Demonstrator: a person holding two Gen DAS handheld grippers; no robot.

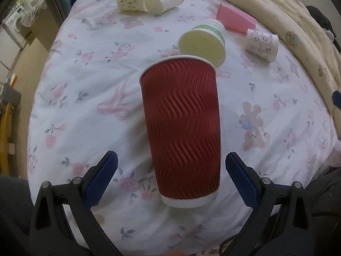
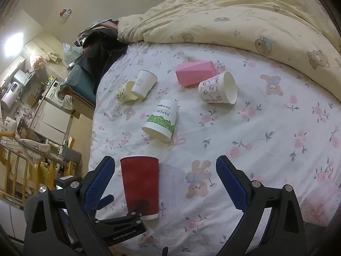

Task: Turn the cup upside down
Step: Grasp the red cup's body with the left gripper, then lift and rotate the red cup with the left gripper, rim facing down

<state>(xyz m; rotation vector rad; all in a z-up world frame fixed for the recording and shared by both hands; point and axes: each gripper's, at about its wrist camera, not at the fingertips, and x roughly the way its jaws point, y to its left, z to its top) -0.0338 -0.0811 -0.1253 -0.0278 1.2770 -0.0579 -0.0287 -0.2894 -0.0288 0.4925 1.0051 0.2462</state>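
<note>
A red ribbed paper cup point(image 1: 181, 130) stands upright, rim up, on the floral bedsheet point(image 1: 85, 98). My left gripper point(image 1: 171, 166) is open, its blue pads on either side of the cup's lower half, not touching it. In the right wrist view the same red cup point(image 2: 141, 183) stands at lower left with the left gripper point(image 2: 125, 208) around its base. My right gripper point(image 2: 165, 168) is open and empty, to the right of the cup.
Several paper cups lie on their sides farther back: a green-banded one point(image 2: 162, 120), a patterned one point(image 2: 217, 88), a white one point(image 2: 145, 83) and a yellow one point(image 2: 124, 91). A pink box point(image 2: 195, 72) and a cream duvet point(image 2: 245, 15) lie behind. The bed's edge point(image 2: 93, 128) is at left.
</note>
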